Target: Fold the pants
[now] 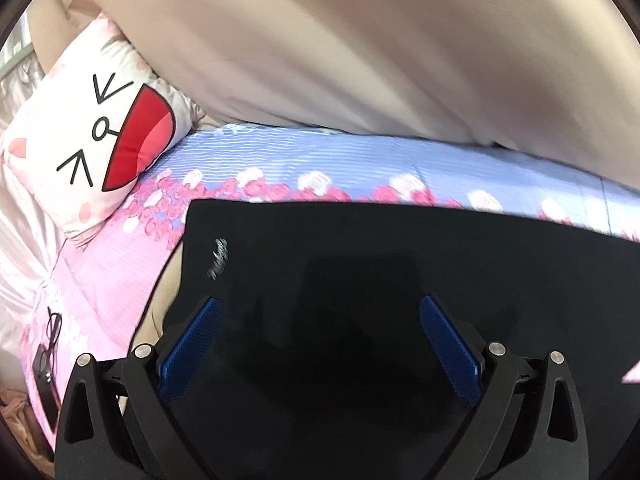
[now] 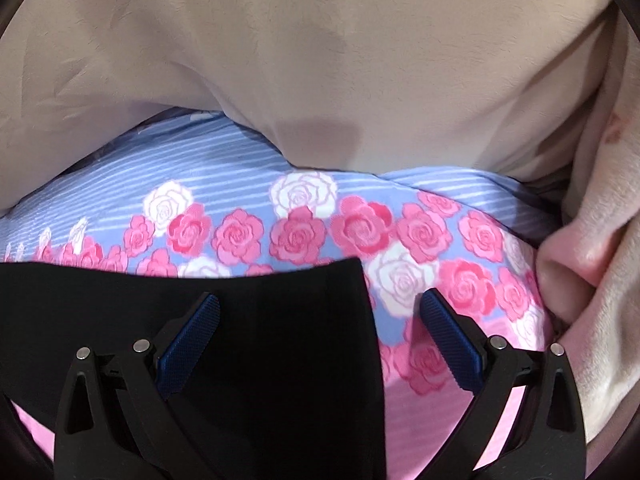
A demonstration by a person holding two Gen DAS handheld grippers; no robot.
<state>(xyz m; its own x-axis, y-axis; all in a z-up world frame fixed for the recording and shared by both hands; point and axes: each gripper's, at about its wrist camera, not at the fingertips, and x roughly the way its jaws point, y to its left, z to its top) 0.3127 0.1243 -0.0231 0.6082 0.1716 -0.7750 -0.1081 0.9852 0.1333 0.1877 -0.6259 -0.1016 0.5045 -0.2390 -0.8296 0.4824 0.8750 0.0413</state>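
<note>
a bed sheet (image 1: 360, 160) of blue stripes and pink roses — pink toward its near side — spreads under a beige blanket (image 1: 360, 40); a cartoon-face pillow (image 1: 88, 132) lies at left, glasses (image 1: 54, 326) below it, in soft light.

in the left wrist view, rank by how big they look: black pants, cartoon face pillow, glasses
1. black pants, though nearness to the camera inflates them
2. cartoon face pillow
3. glasses, smallest by far
</note>
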